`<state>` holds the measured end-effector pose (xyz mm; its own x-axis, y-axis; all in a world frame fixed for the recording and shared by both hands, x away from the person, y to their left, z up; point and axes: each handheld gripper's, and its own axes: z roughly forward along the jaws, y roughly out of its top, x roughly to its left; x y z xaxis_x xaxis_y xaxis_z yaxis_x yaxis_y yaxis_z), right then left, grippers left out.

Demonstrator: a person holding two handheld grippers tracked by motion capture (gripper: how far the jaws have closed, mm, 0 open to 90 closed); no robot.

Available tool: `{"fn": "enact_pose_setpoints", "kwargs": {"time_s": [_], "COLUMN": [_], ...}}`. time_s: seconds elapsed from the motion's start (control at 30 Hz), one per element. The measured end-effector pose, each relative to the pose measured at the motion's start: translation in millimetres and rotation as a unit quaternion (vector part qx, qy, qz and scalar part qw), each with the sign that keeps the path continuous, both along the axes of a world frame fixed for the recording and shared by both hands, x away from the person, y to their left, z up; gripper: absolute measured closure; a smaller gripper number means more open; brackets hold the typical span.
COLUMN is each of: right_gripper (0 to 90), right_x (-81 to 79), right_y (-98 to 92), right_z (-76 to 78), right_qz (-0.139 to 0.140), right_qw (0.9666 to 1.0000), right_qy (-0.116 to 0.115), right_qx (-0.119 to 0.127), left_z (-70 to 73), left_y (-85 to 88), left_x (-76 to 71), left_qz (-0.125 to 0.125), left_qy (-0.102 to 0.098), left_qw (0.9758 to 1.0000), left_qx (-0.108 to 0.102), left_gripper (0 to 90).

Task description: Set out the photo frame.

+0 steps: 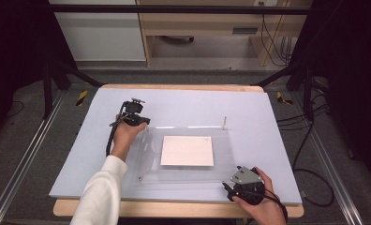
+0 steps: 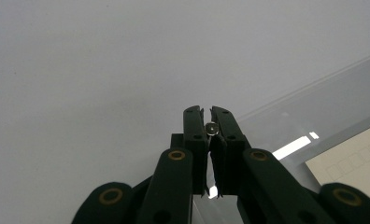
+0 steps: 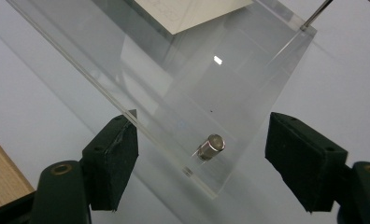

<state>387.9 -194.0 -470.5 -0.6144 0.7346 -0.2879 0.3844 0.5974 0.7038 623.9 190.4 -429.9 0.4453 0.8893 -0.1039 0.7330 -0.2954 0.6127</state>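
While left gripper point(image 2: 207, 127) pinches a standoff point(image 2: 212, 127), right gripper point(image 3: 202, 161) wide open over corner standoff point(image 3: 211, 146) of plate point(image 1: 221, 154); assembly seemingly part-done.

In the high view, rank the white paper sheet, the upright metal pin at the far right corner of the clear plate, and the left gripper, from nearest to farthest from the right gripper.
From the right gripper:
1. White paper sheet, just up-left, on the plate's middle.
2. Upright metal pin, straight beyond, at the far corner.
3. Left gripper, across the plate at its far left corner.
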Motion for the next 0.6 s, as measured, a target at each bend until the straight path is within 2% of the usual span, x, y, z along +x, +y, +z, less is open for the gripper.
{"fn": "enact_pose_setpoints", "kwargs": {"time_s": [0.2,0.33,0.6], "right_gripper": [26.0,27.6,30.4], "right_x": [-0.4,-0.8,2.6], "right_y": [0.5,1.5,9.5], "right_z": [-1.0,-1.0,-4.2], "right_qz": [0.001,-0.005,0.004], "right_qw": [1.0000,0.9998,0.9994], "right_qy": [-0.004,-0.017,-0.026], "right_qx": [-0.002,-0.002,-0.024], "left_z": [1.6,1.3,1.0], "left_y": [-0.5,0.9,1.1], "left_x": [3.5,5.5,6.2], "left_qz": [-0.001,0.002,0.001], "left_qy": [0.011,0.014,0.011], "left_qw": [0.9999,0.9999,0.9999], "left_qx": [0.004,-0.002,-0.003], "left_gripper": [84.8,84.8,84.6]}}
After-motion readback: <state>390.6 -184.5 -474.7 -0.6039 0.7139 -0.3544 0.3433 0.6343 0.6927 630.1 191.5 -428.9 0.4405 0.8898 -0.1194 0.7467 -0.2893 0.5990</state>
